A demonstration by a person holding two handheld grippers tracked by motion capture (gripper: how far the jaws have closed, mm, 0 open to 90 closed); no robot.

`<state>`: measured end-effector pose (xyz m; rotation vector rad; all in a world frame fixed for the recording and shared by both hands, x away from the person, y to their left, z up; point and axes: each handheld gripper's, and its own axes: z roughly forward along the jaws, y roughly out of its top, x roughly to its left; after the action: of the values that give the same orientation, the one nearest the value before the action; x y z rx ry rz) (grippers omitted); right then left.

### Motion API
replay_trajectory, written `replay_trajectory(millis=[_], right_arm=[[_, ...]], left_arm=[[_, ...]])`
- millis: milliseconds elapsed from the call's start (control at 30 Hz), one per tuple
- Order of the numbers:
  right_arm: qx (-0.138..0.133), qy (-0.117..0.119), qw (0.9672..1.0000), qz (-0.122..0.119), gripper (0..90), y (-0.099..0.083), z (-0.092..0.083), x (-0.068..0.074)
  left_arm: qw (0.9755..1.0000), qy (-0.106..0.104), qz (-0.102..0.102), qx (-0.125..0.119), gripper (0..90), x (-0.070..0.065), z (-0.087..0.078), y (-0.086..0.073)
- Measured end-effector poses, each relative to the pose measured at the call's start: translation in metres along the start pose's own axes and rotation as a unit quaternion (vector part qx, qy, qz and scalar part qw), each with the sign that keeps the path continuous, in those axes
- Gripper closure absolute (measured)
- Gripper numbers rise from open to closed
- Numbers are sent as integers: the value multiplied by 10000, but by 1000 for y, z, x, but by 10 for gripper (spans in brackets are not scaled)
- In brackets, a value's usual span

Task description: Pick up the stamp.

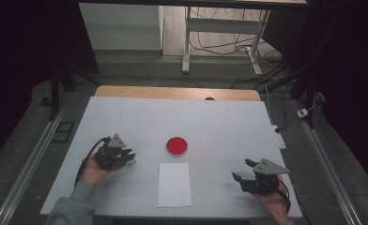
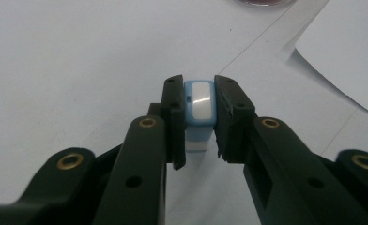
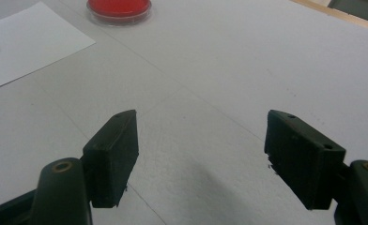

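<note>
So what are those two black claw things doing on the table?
A person holds one claw in each hand. The left claw is shut on a small blue-and-white block, which it pinches just above the white table. The right claw is open with nothing between its pads. A red dish and a sheet of paper lie between them.

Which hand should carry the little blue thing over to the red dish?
Probably the left: the left gripper is already shut on the blue block. The right gripper is open, holding nothing, farther from the red dish.
</note>
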<state>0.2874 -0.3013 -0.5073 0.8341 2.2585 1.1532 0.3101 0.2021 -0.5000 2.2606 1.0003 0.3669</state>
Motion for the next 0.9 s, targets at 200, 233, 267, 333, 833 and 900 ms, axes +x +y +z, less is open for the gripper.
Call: replay_trajectory(millis=[200,233,267,333,833,900], right_arm=[[-37,1,10000,-2,262,0,0,0],[-37,1,10000,-2,262,0,0,0],[-39,2,10000,-8,262,-1,1,0],[-41,0,10000,-12,262,-1,1,1],[-21,-39,10000,-44,262,-1,1,1],[-35,-42,10000,-48,262,-1,1,1]], left_arm=[[10000,12,11,-12,752,0,-1,0],[10000,7,6,-22,752,-1,-1,0],[10000,1,4,-35,753,-1,-1,1],[10000,0,0,-51,753,-1,-2,1],[9994,-123,-31,-308,754,-4,-11,5],[9993,-133,-36,-346,754,-5,-12,5]])
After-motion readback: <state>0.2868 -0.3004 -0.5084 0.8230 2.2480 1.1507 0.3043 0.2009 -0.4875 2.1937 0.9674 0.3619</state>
